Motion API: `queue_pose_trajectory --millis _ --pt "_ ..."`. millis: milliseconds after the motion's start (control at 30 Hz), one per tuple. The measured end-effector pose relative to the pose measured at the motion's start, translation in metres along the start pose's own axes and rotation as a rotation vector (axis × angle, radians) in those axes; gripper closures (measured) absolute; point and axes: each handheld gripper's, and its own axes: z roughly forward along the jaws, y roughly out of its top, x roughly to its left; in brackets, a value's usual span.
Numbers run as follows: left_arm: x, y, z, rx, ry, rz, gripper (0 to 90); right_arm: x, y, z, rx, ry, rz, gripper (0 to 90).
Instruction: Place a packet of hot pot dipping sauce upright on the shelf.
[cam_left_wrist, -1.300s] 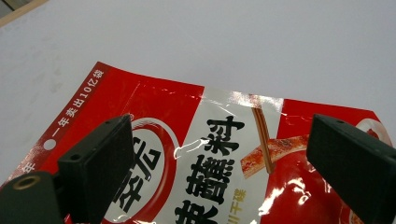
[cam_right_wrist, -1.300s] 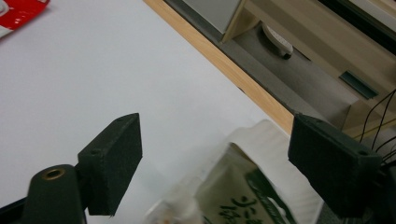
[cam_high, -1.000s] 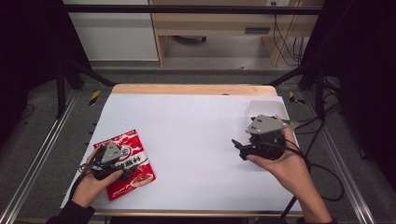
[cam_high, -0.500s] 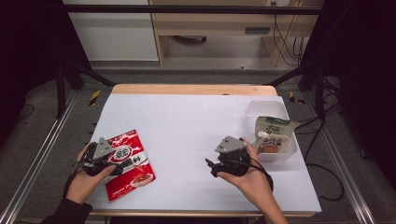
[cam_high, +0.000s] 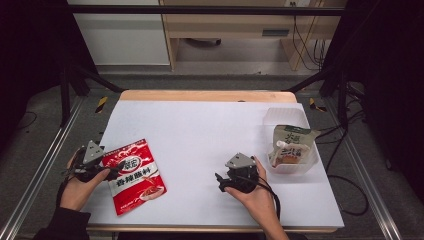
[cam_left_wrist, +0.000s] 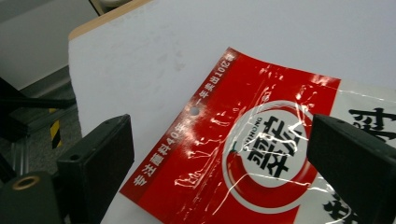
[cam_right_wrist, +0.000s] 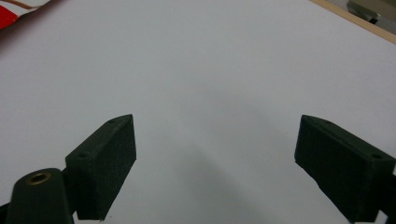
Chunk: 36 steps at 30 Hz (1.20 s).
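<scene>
The desk (cam_high: 200, 140) carries a red sachet (cam_high: 134, 175) just beside the left tongs (cam_high: 117, 170), whose jaws stand spread over its printed top edge in the left gripper view. A tub (cam_high: 292, 145) holding a pouch (cam_high: 290, 145) sits behind the right tongs (cam_high: 220, 181), which gape above bare desk, palm underneath.

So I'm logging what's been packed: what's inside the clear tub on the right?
The clear tub holds one spouted pouch, leaning with its cap toward the right gripper. Whatever lies beneath the pouch is covered.
</scene>
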Motion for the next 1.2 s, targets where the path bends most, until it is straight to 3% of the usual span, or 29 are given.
queue_pose_trajectory --millis 200,300,400,700,1200 --pt "0.015 -0.009 0.003 0.030 -0.008 -0.037 6.9 0.003 -0.002 0.001 0.017 -0.001 -0.015 13.2" --pt "0.018 -0.011 0.003 0.026 -0.003 -0.045 7.0 0.003 -0.004 0.001 0.029 -0.003 -0.021 13.4" --pt "0.021 -0.015 0.007 0.054 -0.022 -0.048 7.0 0.003 -0.006 0.002 0.042 -0.002 -0.021 13.4" --pt "0.036 -0.026 0.012 0.100 -0.014 -0.091 7.1 0.005 -0.006 0.004 0.054 0.001 -0.028 13.5" --pt "0.037 -0.029 0.020 0.120 -0.083 -0.126 9.2 0.006 -0.007 0.006 0.071 0.009 -0.031 13.6"
